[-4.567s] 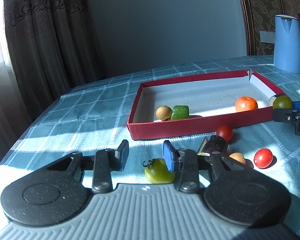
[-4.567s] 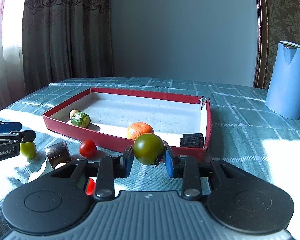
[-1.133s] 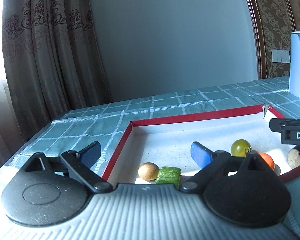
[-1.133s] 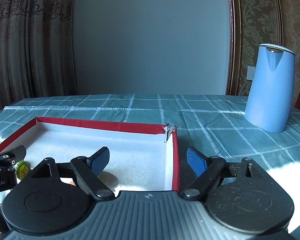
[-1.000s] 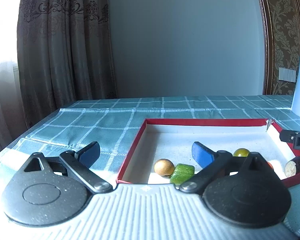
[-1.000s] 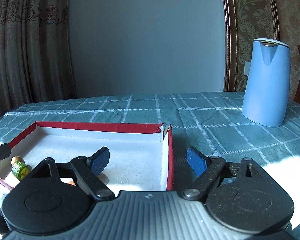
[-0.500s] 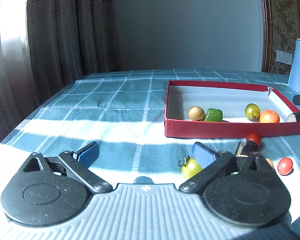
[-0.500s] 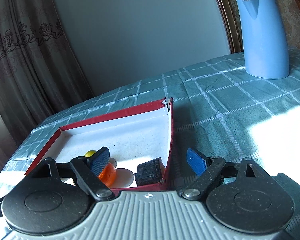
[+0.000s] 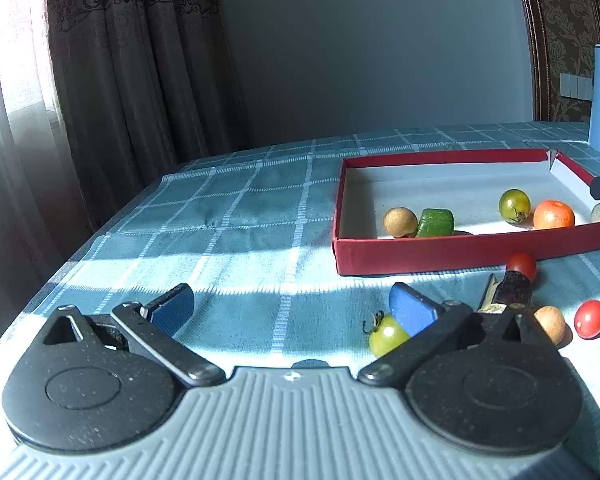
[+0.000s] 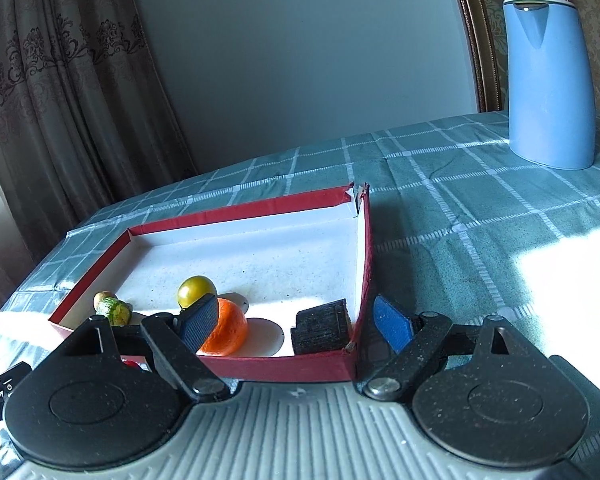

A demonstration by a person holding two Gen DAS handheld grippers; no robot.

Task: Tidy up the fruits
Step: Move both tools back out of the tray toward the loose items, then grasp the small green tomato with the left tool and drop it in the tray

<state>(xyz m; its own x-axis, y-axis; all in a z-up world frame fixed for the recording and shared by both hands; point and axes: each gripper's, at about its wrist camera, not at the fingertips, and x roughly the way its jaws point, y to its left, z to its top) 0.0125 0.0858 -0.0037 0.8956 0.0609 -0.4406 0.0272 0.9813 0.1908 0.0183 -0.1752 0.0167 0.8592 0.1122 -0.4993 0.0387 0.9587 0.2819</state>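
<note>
Left gripper (image 9: 292,306) pulling back from box (image 9: 476,246), now over surface outside it; jaws just opening wider, nothing between them. Green tomato (image 9: 386,334) lying just behind right pad, stem pointing left; round, no long axis. Dark chunk (image 9: 510,290) right of gripper, long axis running toward box. Likely next pick. Right gripper (image 10: 296,322) spread wide, empty, straddling box wall near orange (image 10: 226,332).

Red box (image 9: 460,250), white inside; teal checked tablecloth (image 9: 240,216); orange mandarin (image 9: 553,214); blue kettle (image 10: 548,80).
</note>
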